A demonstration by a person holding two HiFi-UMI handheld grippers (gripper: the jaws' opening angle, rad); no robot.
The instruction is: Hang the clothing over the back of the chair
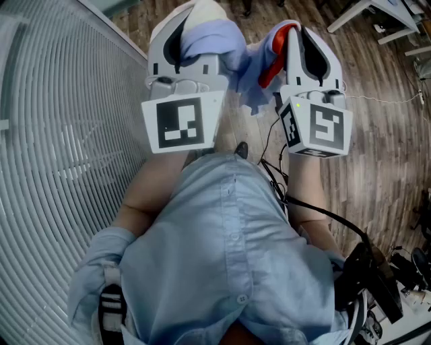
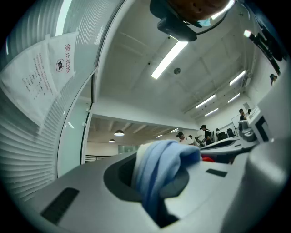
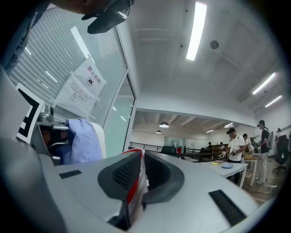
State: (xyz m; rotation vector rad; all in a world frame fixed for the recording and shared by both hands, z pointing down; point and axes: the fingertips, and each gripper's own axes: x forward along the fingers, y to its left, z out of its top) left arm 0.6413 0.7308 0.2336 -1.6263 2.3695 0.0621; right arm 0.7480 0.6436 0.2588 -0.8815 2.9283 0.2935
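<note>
The clothing is a light blue garment (image 1: 244, 71) with a red and white part (image 1: 275, 54), bunched between my two grippers, which I hold close together above the floor. My left gripper (image 1: 195, 30) is shut on a fold of the blue cloth (image 2: 161, 170). My right gripper (image 1: 293, 39) is shut on the red and white edge (image 3: 136, 179). In the right gripper view the blue cloth (image 3: 84, 139) hangs from the left gripper at the left. No chair shows in any view.
A ribbed frosted glass wall (image 1: 60, 135) runs along the left. Wooden floor (image 1: 377, 121) lies below. White table legs (image 1: 367, 17) stand at top right. Black cables and gear (image 1: 367, 269) lie at lower right. People stand by tables (image 3: 236, 145) far off.
</note>
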